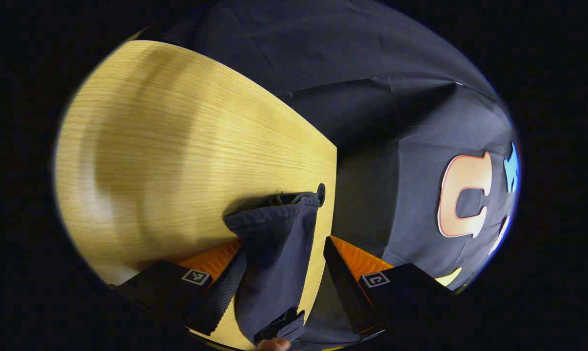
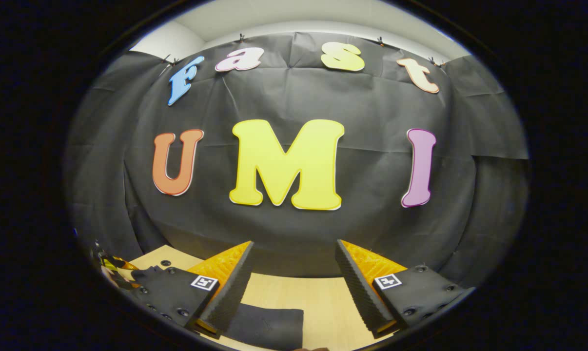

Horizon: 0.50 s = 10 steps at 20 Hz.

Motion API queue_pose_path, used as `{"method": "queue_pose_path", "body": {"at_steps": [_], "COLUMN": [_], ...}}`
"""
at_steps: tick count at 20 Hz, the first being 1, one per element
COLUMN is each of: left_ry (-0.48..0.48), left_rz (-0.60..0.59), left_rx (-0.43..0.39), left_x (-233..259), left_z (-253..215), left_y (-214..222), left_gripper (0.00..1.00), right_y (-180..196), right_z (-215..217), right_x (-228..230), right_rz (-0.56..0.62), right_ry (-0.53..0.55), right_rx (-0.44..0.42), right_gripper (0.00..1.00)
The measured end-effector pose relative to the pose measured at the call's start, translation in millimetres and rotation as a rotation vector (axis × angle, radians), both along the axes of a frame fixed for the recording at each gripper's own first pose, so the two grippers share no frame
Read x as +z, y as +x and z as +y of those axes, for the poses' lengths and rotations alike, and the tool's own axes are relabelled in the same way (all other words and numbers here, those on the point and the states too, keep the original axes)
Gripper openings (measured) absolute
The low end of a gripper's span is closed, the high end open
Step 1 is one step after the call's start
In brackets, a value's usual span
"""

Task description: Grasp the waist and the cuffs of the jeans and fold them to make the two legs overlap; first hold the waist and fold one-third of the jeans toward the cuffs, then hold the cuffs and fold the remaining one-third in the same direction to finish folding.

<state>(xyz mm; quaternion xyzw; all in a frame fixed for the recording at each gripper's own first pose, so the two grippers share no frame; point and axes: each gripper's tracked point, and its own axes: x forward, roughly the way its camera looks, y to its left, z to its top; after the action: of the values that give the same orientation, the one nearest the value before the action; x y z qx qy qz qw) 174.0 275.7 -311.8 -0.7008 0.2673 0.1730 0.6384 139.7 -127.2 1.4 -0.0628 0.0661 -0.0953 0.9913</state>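
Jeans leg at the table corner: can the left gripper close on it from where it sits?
Probably yes. The jeans leg lies on the table between the open fingers of the left gripper, beside one finger and apart from the other, with nothing else between them.

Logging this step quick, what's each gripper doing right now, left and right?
Left gripper: open, jeans lying between its fingers, not pinched.
Right gripper: open, holding nothing, above the table.

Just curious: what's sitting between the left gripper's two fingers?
In the left gripper view, the dark blue denim jeans lie between the open left gripper fingers, on the light wooden table.
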Motion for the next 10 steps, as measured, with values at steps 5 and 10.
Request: {"method": "queue_pose_path", "body": {"at_steps": [5,10], "left_ry": [0.007,0.100], "left_rz": [0.045,0.023], "left_rx": [-0.025,-0.071], "left_x": [-23.4,-10.1], "left_z": [-2.0,0.6], "left_y": [-0.7,0.3], "left_gripper": [0.23,0.05], "right_y": [-5.7,-12.2], "right_z": [-16.2,-27.5], "right_x": [4.3,5.3], "right_rz": [0.002,0.012], "right_ry": [-0.013,-0.008], "right_rx": [-0.022,-0.031], "right_gripper": [0.97,0.98]}}
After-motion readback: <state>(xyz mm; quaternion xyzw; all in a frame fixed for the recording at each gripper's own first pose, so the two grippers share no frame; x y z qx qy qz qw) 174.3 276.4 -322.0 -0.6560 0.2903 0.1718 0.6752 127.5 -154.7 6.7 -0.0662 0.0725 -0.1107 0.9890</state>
